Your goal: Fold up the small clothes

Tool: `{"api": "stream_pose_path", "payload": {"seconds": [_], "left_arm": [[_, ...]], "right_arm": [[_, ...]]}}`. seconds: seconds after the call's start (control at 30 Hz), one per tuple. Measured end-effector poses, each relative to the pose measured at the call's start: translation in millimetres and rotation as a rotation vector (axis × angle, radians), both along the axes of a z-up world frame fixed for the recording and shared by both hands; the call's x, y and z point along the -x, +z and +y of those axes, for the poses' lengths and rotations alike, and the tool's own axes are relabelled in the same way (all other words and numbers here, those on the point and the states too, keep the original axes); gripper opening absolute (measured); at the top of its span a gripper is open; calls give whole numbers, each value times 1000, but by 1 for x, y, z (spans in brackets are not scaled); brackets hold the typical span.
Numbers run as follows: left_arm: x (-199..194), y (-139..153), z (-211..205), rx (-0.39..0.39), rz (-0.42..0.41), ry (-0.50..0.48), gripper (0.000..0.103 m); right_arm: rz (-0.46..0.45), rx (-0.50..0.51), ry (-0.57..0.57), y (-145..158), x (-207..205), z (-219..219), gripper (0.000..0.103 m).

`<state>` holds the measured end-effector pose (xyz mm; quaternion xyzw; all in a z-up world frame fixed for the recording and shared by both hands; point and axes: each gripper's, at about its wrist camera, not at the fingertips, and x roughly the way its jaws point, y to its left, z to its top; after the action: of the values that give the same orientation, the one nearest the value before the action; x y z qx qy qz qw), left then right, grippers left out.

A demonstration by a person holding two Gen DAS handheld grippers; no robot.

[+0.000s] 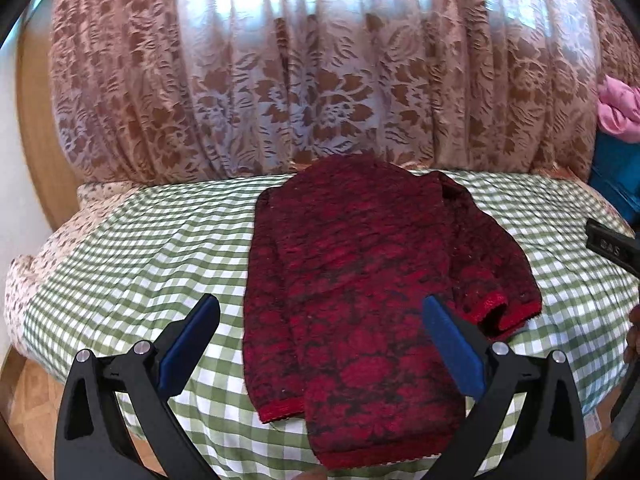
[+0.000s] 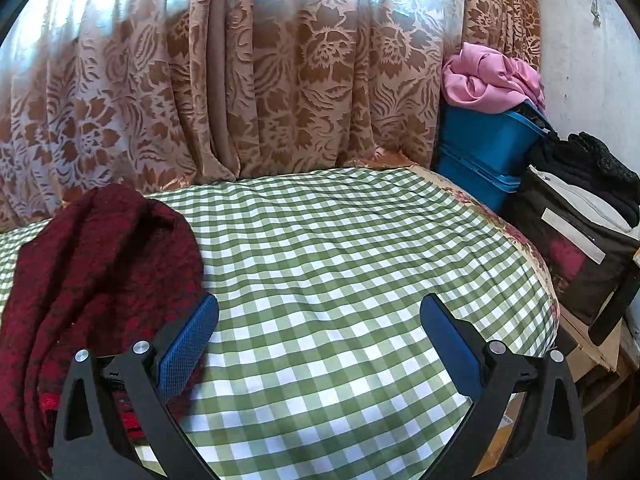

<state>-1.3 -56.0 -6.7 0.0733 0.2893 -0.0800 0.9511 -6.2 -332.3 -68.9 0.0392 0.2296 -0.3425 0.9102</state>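
Our left gripper [image 1: 320,340] hangs wide open and empty low in its frame, straddling the red sweater's [image 1: 360,288] lower body. The sweater lies flat at frame centre on the green checked cloth [image 1: 140,248], one sleeve apparently folded in along the left edge and the other sleeve [image 1: 492,264] loose at the right, probably awaiting its fold. Our right gripper [image 2: 320,340], equally spread and empty, sits over bare cloth, the sweater at its frame's left.
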Motion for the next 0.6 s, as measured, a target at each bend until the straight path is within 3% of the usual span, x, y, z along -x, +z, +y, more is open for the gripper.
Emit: {"api": "stream_pose_path", "payload": {"seconds": [0.13, 0.23, 0.3, 0.4, 0.6], "left_arm": [[-2, -5, -8, -57, 53, -153, 101], [7, -12, -11, -119, 58, -249, 101], [18, -23, -17, -200, 46, -310, 101], [27, -34, -28, -273, 22, -331, 99], [27, -32, -30, -249, 22, -339, 98]], "right_arm": [[16, -23, 36, -4, -5, 2, 100], [24, -121, 113, -11, -9, 1, 100], [28, -183, 157, -15, -13, 1, 100], [41, -232, 221, -20, -17, 8, 100], [60, -249, 274, -19, -23, 25, 100]]}}
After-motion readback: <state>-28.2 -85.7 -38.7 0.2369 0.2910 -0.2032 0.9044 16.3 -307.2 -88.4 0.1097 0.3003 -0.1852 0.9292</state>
